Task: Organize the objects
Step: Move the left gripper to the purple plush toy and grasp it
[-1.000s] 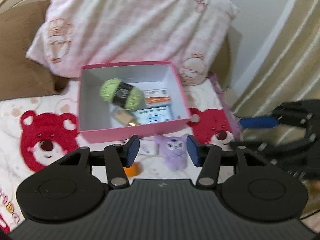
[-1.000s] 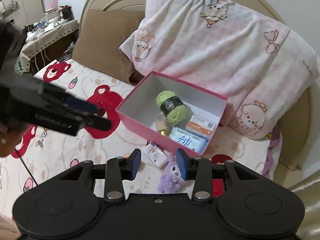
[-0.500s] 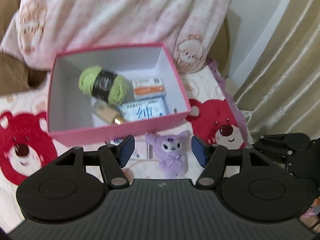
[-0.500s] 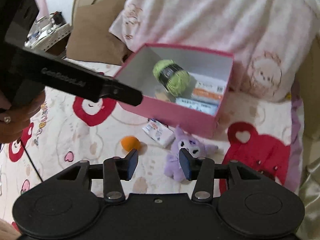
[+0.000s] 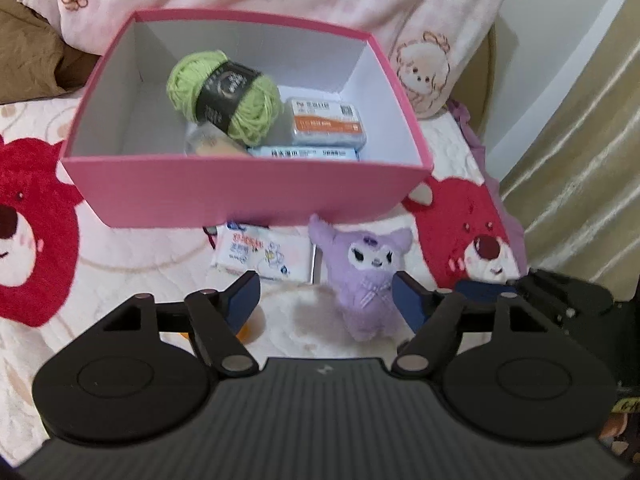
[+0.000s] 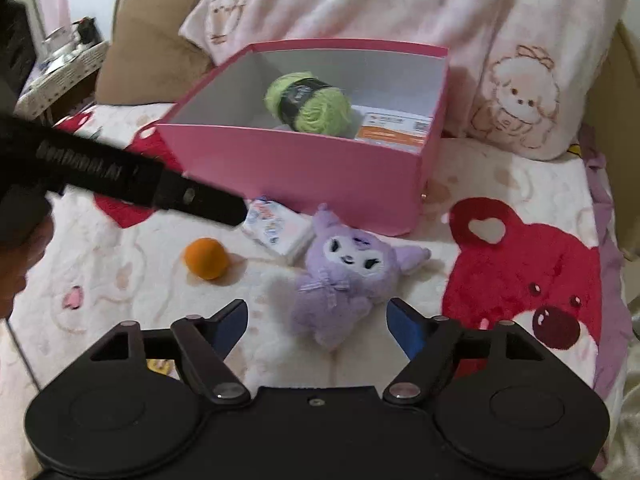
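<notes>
Left gripper (image 5: 326, 300): jaws just opening, spread, empty.
Right gripper (image 6: 316, 322): jaws just opening, straddling the purple plush (image 6: 348, 272) without touching.
Plush: lying before the pink box (image 6: 288, 164).

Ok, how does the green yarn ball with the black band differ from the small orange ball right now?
The green yarn ball with the black band lies inside the pink cardboard box; the small orange ball sits on the bear-print blanket outside it. The yarn ball looks clearly bigger and is wrapped by a label; the orange ball is plain. The yarn shows wound strands; the orange one looks smooth. Both are roundish, and neither gripper touches them.
</notes>
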Demonstrator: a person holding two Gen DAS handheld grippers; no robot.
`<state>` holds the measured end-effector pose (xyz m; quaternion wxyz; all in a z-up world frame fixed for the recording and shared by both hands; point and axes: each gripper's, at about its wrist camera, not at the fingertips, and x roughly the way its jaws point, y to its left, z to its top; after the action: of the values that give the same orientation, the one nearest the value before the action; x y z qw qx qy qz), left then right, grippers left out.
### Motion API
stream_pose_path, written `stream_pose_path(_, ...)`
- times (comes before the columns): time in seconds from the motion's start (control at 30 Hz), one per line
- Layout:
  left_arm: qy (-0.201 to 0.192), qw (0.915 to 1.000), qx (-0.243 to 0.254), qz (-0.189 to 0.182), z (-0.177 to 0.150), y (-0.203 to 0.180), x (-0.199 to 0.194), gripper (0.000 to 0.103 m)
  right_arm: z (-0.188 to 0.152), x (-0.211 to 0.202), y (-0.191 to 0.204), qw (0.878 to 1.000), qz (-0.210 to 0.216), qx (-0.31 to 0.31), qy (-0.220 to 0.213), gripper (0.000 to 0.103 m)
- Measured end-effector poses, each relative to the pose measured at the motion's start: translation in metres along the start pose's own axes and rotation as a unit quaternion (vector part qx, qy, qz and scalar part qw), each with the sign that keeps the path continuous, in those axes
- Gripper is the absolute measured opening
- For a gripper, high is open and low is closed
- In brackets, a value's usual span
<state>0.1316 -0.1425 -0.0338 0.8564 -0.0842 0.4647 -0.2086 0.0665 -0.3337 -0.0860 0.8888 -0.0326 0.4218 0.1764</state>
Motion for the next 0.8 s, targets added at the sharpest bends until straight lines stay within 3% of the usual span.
stream_pose_path(0.17, -0.001, 0.9999, 0.005, -0.01, -0.016, -0.006, 0.024, 0.091, -0.009, 0.017, 0.001, 1.0, -0.021, -0.003, -0.018, 0.087)
stream_pose_path(0.33, 0.021, 0.9991, -0.029, -0.021, -0.017, -0.001, 0.051, 0.09, -0.019, 0.031, 0.013, 0.999, -0.021, -0.005, -0.04, 0.087)
stream_pose_path(0.43, 0.022, 0.9986, -0.025, -0.042, -0.019, 0.003, 0.062, 0.087, -0.022, 0.04, 0.016, 0.999, -0.022, -0.01, -0.046, 0.087)
stream_pose_path(0.5, 0.017, 0.9985, -0.025, -0.046, -0.02, 0.005, 0.066, 0.081, -0.024, 0.045, 0.012, 0.998, -0.019, 0.006, -0.055, 0.087)
stream_pose_path(0.63, 0.022, 0.9987, -0.017, -0.043, -0.023, 0.008, 0.078, 0.059, -0.027, 0.059, 0.003, 0.998, -0.023, 0.026, -0.049, 0.087)
stream_pose_path(0.73, 0.02, 0.9969, -0.028, -0.071, -0.024, 0.01, 0.085, 0.051, -0.029, 0.069, -0.008, 0.997, -0.011, 0.061, -0.04, 0.086)
stream_pose_path(0.8, 0.019, 0.9954, -0.039, -0.085, -0.024, 0.008, 0.087, 0.045, -0.028, 0.071, -0.011, 0.996, -0.008, 0.072, -0.045, 0.077)
